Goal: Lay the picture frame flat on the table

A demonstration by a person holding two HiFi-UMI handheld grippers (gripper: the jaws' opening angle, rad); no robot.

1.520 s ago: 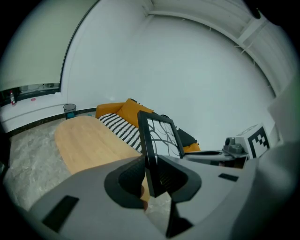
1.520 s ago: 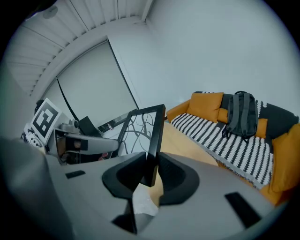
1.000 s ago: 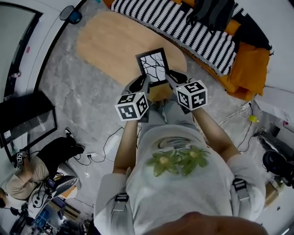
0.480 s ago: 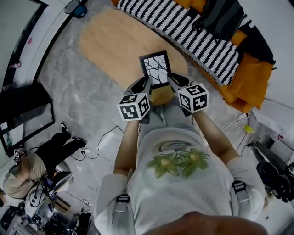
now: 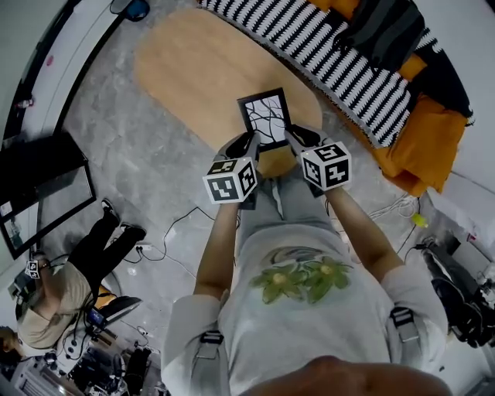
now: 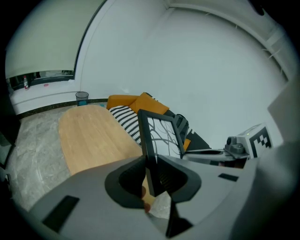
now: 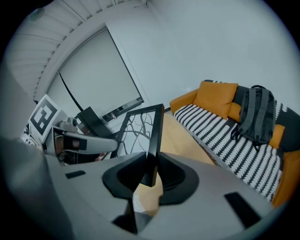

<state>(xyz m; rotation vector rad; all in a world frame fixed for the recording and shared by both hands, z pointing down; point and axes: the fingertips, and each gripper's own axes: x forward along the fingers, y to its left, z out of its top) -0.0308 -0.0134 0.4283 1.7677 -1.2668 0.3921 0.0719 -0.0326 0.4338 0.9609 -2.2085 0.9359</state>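
A black picture frame with a branch drawing is held tilted above the near end of the oval wooden table. My left gripper is shut on its lower left edge and my right gripper grips its lower right edge. In the left gripper view the picture frame stands edge-on between the pads of the left gripper. In the right gripper view the picture frame likewise sits in the right gripper, whose jaws are closing slightly on it.
An orange sofa with a striped black-and-white throw and a dark backpack runs along the table's far side. A blue cup stands by the window ledge. A black glass cabinet and a seated person are at the left; cables lie on the floor.
The frame stays gripped on both sides and has edged slightly right and farther over the table. The person at the lower left has shifted their legs.
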